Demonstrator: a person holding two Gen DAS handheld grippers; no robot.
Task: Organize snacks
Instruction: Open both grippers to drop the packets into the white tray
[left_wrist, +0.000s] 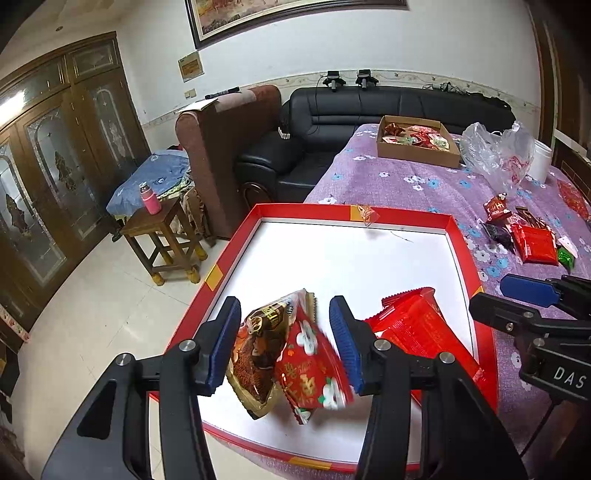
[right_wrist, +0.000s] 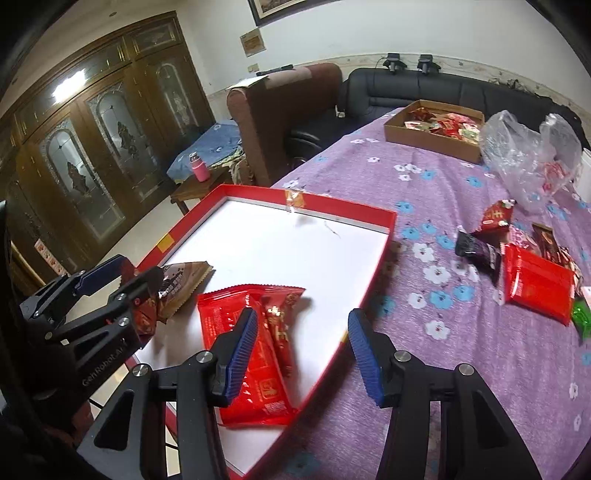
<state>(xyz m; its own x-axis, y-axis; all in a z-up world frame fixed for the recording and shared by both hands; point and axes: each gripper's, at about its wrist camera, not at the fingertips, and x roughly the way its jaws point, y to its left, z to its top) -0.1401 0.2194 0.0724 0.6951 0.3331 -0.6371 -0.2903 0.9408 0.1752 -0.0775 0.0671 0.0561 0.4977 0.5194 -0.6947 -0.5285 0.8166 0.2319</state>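
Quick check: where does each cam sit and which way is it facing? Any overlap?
Left wrist: sits on the left tongs, looking down into the red tray; own blue pads straddle two snack packets; right tongs at right.
Right wrist: sits on the right tongs, over the tray's right rim; left tongs at left.
Shared: tray, red packet, cardboard box, sofa.
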